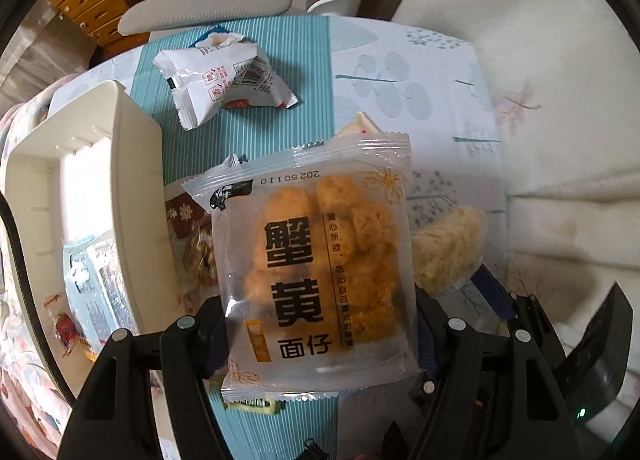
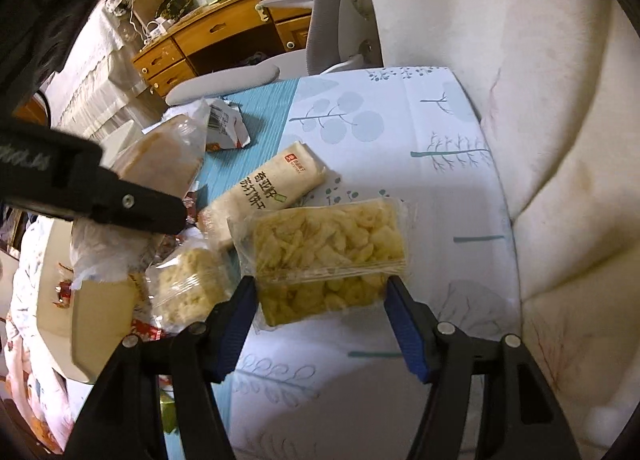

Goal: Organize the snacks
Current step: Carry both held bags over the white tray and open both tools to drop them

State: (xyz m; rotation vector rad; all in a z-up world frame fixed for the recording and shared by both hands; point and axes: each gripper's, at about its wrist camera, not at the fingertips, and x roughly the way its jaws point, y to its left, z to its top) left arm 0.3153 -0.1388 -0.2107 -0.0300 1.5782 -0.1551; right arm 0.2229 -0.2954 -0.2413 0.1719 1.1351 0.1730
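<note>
A low table point(image 2: 420, 132) under a white and teal leaf-print cloth stands against a cream sofa point(image 2: 560, 100), with a grey chair point(image 2: 340, 0) and a wooden desk point(image 2: 224, 28) behind. The left gripper point(image 1: 320, 324) points straight down, pinching a clear packet of orange snacks point(image 1: 320, 252) lifted beside a cream bin point(image 1: 132, 164). The right gripper point(image 2: 320, 300) tilts down, its blue pads point(image 2: 404, 332) closed on a packet of yellow crisps point(image 2: 324, 248) among the packets on the cloth.

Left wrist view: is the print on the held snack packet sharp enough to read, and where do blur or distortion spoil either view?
Left wrist view: the orange snack packet in the left gripper is sharp, print legible; the bin bows with fisheye. Right wrist view: the yellow chip packet between the right gripper fingers is soft, and that orange packet at left is blurred.
</note>
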